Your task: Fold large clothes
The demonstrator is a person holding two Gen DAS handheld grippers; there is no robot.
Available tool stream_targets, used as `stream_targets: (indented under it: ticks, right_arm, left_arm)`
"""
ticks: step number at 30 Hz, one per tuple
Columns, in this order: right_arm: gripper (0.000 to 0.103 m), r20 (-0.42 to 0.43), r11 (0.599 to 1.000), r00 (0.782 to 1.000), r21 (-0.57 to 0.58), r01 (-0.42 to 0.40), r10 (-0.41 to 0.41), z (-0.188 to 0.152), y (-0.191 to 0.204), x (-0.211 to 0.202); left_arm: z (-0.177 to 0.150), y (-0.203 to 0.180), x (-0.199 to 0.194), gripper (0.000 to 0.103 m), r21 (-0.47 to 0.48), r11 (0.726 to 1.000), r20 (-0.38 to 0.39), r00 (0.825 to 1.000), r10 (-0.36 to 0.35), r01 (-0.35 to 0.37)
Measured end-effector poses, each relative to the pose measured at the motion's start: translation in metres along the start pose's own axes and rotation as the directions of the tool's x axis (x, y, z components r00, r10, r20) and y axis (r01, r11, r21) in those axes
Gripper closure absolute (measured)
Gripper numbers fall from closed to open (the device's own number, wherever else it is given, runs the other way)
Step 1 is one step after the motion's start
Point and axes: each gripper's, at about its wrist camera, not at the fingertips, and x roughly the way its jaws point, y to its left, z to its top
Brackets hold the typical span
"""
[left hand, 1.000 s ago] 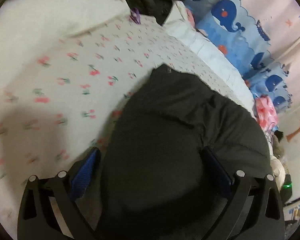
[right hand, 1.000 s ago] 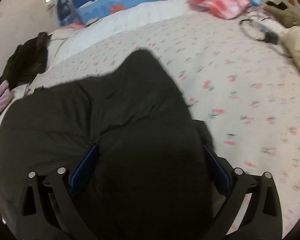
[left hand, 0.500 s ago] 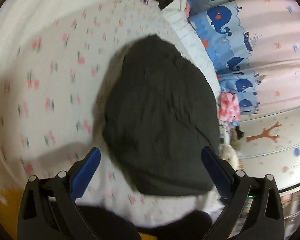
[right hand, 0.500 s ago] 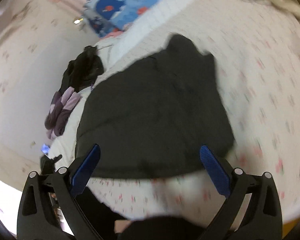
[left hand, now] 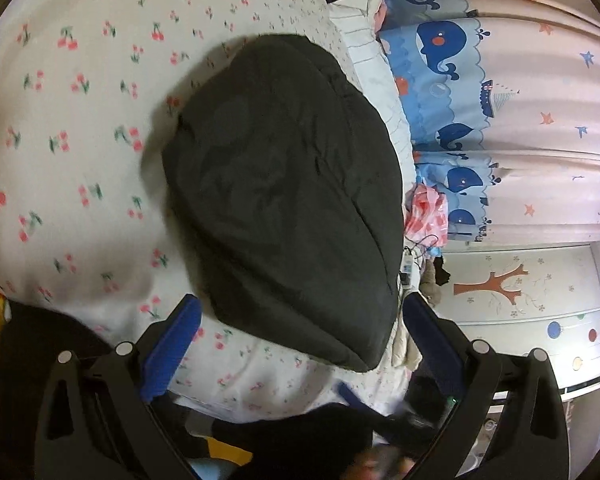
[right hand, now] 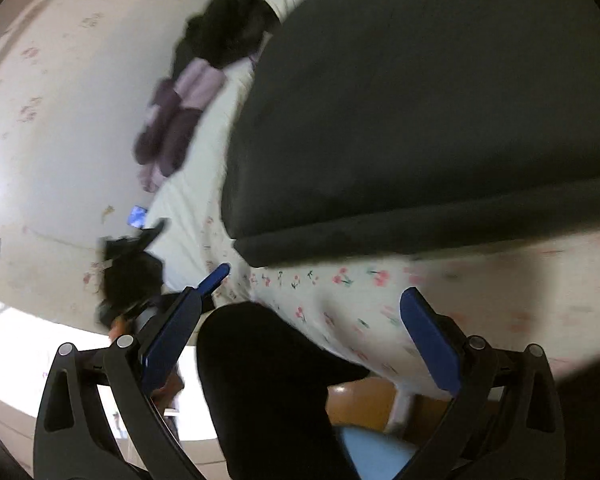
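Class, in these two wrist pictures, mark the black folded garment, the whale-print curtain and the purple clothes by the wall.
black folded garment [left hand: 284,200], left wrist view, middle of its top surface.
whale-print curtain [left hand: 440,40], left wrist view, on a dark blue whale.
purple clothes [right hand: 172,128], right wrist view, the darker purple part.

Matt, seemingly padded dark garment [left hand: 284,200].

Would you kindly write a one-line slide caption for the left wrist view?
Open left gripper above a folded black garment lying on the cherry-print bedsheet, whale curtain behind.
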Motion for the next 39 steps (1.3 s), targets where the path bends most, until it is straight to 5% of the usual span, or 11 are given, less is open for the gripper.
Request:
stream_targets:
  ticks: [4, 7, 11, 16, 19, 26, 30, 33, 35, 37, 39]
  right_arm:
    - [0.007, 0.075, 0.994, 0.992, 0.046, -0.103, 0.099, 0.016, 0.008, 0.041]
    - [0.006, 0.224, 0.966, 0.948, 0.078, -0.248, 0.225, 0.03, 0.022, 0.026]
    - [0.006, 0.273, 0.94, 0.91, 0.056, -0.338, 0.311, 0.042, 0.032, 0.005]
    - [0.006, 0.162, 0.971, 0.96, 0.042, -0.237, 0.227, 0.036, 0.025, -0.001]
    - [0.006, 0.156, 0.996, 0.985, 0.031, -0.083, 0.077, 0.019, -0.002, -0.038]
    - [0.006, 0.276, 0.935, 0.958, 0.355, -0.027, -0.077, 0.022, -0.133, -0.148]
    - [0.006, 0.258, 0.891, 0.964, 0.451, -0.054, -0.072, 0.019, -0.176, -0.15]
    - [0.007, 0.345, 0.9, 0.938, 0.403, -0.163, 0.015, 0.015, -0.18, -0.154]
    - [0.019, 0.395, 0.913, 0.918, 0.364, -0.184, 0.028, 0.026, -0.177, -0.153]
    - [0.072, 0.41, 0.912, 0.912, 0.368, -0.181, 0.016, 0.039, -0.181, -0.152]
    - [0.084, 0.417, 0.919, 0.909, 0.356, -0.169, 0.006, 0.05, -0.179, -0.156]
  left_arm:
    - [-0.006, -0.002, 0.01, 0.006, -0.01, 1.0, -0.029, 0.999, -0.014, 0.013]
    - [-0.008, -0.005, 0.023, 0.006, -0.001, 1.0, -0.054, 0.998, -0.026, 0.026]
    - [-0.006, -0.012, 0.054, 0.006, -0.014, 0.996, -0.083, 0.993, -0.087, 0.086]
    - [0.025, -0.015, 0.082, 0.006, -0.034, 0.998, 0.051, 0.997, -0.06, 0.061]
    - [0.044, -0.013, 0.083, 0.006, -0.081, 0.992, 0.054, 0.994, -0.095, 0.099]
    - [0.051, -0.012, 0.091, 0.006, 0.006, 0.999, 0.02, 0.999, -0.037, 0.037]
    - [0.047, -0.006, 0.09, 0.006, 0.013, 0.999, 0.04, 0.998, -0.049, 0.048]
    - [0.049, -0.01, 0.088, 0.006, 0.017, 0.998, 0.066, 0.996, -0.064, 0.064]
    - [0.048, -0.009, 0.088, 0.006, 0.02, 0.998, 0.073, 0.996, -0.056, 0.055]
    - [0.05, -0.01, 0.091, 0.006, 0.009, 0.999, 0.081, 0.996, -0.04, 0.039]
    - [0.051, -0.014, 0.088, 0.032, 0.004, 0.999, 0.102, 0.994, -0.042, 0.042]
